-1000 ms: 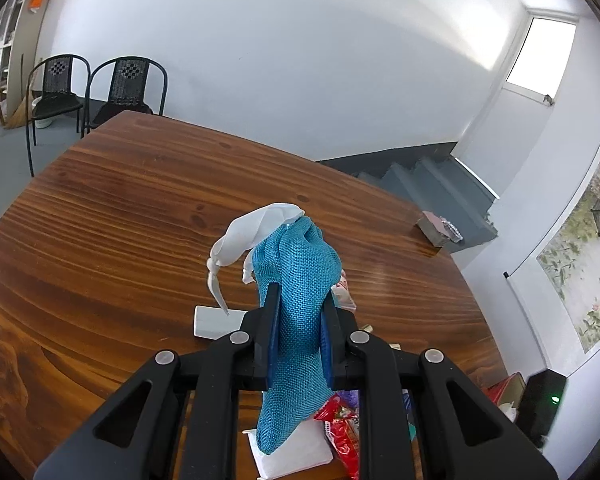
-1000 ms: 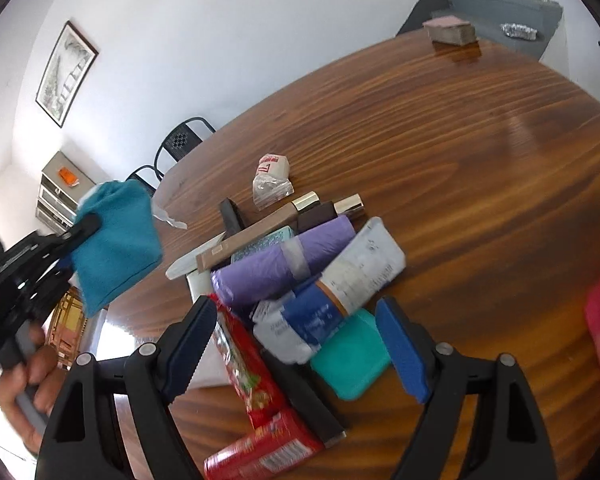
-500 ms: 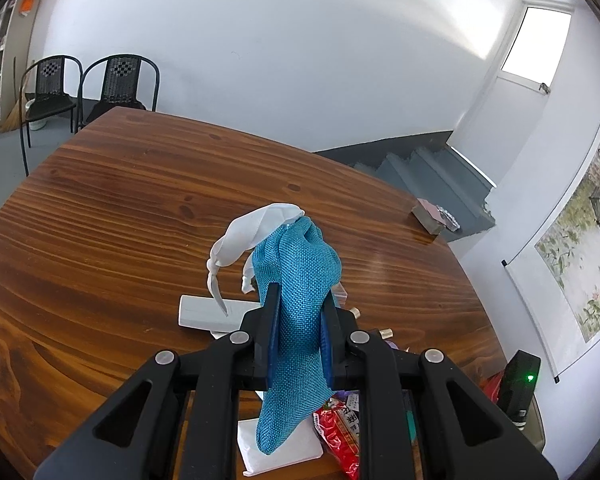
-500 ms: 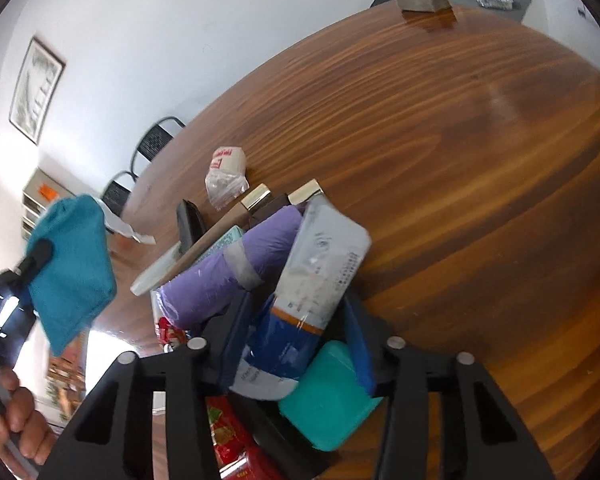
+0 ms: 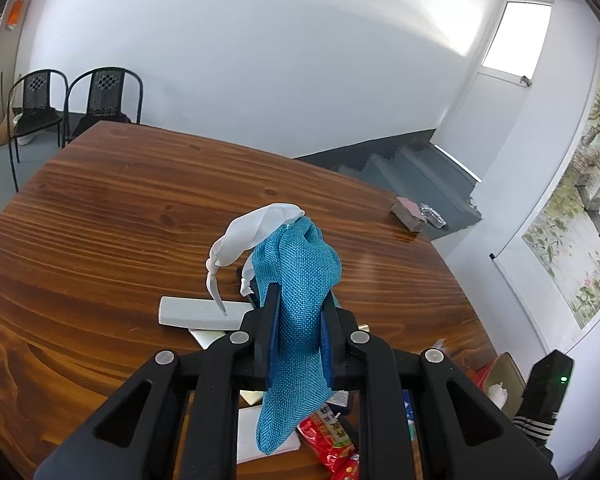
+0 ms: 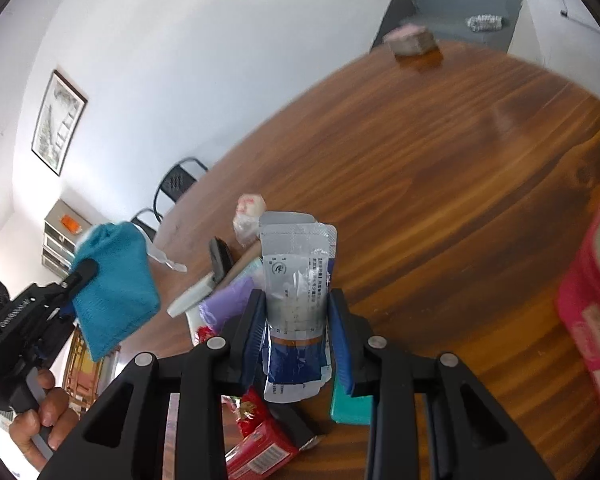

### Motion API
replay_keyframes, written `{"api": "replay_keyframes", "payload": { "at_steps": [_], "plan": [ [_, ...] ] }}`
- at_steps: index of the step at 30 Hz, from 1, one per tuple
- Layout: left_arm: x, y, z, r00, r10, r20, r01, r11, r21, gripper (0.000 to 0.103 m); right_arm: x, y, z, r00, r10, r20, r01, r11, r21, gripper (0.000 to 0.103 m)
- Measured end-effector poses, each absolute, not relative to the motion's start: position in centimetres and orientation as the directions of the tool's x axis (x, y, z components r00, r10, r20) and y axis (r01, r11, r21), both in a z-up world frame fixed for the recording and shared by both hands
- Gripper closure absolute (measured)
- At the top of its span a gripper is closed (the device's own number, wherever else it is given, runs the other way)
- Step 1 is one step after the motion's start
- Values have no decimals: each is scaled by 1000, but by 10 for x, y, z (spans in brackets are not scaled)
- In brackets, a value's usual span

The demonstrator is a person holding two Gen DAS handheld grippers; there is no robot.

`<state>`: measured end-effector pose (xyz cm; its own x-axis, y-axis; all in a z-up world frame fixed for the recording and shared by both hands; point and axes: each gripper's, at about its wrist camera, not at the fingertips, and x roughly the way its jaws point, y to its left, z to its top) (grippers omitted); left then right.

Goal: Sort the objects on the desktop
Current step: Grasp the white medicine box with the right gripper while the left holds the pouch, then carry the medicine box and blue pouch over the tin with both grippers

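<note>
2 grippers are loaded above the worktop (image 5: pixel 140 208): the left gripper (image 5: pixel 300 320) has its jaws clamped on a teal pouch (image 5: pixel 300 280), the right gripper's (image 6: pixel 296 320) jaws are closing on a foil sachet (image 6: pixel 298 276). Lifting it clear of the pile before carrying looks safest.

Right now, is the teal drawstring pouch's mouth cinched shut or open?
Cinched shut, it appears. The teal drawstring pouch narrows to a gathered neck at its top, where white ribbon ties hang out. It is clamped in the left claw. Contents unseen.
</note>
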<state>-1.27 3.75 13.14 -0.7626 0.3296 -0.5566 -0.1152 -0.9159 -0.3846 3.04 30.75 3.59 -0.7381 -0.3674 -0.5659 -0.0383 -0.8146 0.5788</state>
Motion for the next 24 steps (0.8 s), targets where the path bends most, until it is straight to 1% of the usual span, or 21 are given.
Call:
{"api": "replay_keyframes", "payload": {
  "at_steps": [8, 16, 20, 24],
  "plan": [
    [-5, 56, 135, -754, 359, -550, -170, -916, -363, 85, 80, 338, 58, -828, -270, -492, -86, -806, 586, 68],
    [6, 85, 132, -715, 424, -556, -252, -898, -362, 85, 141, 388, 81, -893, -67, -445, -232, -779, 583, 68],
    [18, 106, 135, -704, 446, -553, -298, -892, -340, 85, 172, 416, 89, -900, 36, -435, -315, -744, 589, 68],
    [27, 124, 139, -689, 478, -545, -339, -877, -341, 85, 193, 440, 88, -889, 99, -447, -377, -711, 593, 68]
  ]
}}
